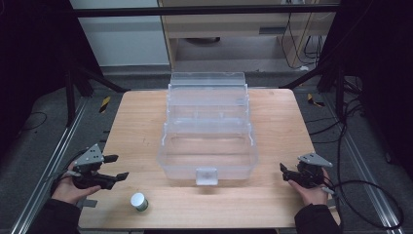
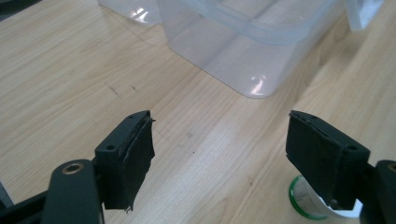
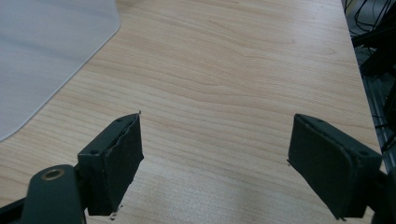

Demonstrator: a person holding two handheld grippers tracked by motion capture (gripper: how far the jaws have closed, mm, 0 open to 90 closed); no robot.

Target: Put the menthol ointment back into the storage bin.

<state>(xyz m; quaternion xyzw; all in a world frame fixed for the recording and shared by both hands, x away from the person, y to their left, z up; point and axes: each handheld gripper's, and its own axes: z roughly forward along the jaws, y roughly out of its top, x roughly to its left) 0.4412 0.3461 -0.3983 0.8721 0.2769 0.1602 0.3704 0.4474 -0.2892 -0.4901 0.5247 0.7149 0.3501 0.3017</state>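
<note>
Both tongs agape — left (image 1: 118, 167); right (image 1: 283, 168)

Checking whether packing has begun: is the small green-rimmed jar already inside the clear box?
No, the jar stands on the table, in front of the clear box.

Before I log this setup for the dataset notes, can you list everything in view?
Clear plastic organiser box: one, transparent, middle of the table, lid open with tiers stepped toward the far edge, latch facing the person.
Small jar: one, white lid with green rim, near edge of the table, left of the box, standing apart from it.
Table: one, light wood.
Cables: several, black, on the floor right of the table.
Left gripper: one, black with grey plate, held at the table's left edge, open, holding nothing.
Right gripper: one, black with grey plate, at the table's right edge, open, holding nothing.
</note>
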